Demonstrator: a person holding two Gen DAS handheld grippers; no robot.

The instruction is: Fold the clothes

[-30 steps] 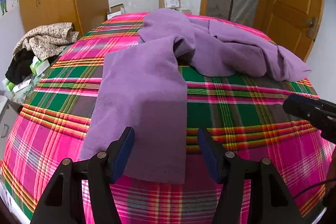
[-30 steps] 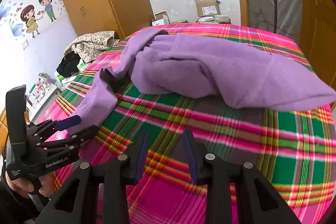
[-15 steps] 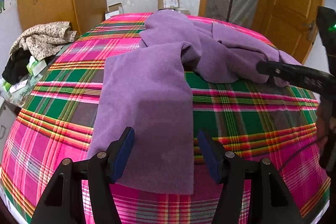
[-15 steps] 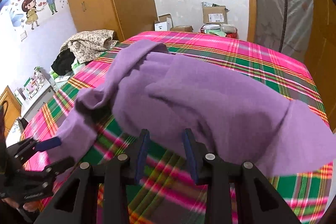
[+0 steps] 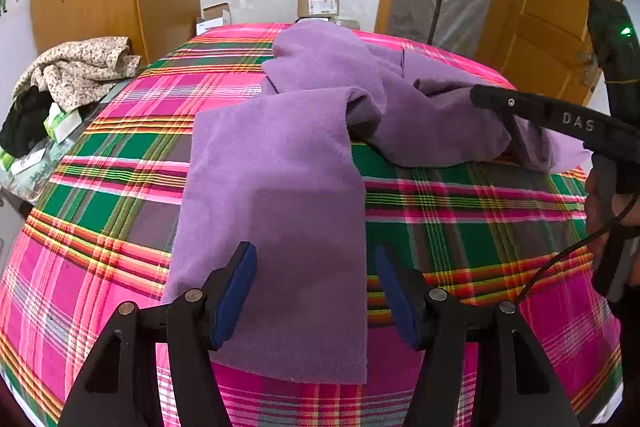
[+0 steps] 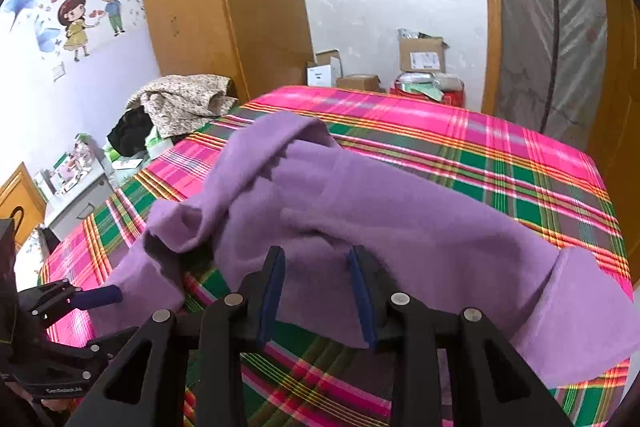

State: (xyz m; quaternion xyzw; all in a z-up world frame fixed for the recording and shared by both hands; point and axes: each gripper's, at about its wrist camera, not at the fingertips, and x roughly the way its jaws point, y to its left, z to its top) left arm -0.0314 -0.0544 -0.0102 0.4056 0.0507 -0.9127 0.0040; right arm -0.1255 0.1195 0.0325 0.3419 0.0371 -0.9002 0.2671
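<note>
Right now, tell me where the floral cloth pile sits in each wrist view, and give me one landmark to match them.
Left wrist: floral cloth pile at the far left edge, beside the plaid bed.
Right wrist: floral cloth pile left of centre, in front of the wooden wardrobe.
Shared landmark: the labelled cardboard box by the far wall.

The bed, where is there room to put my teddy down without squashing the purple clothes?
On the plaid bedspread, the near right patch beside the flat purple garment is bare. The left side toward the floral pile is bare too, and the far corner by the boxes. The middle is crowded with bunched purple cloth.
</note>
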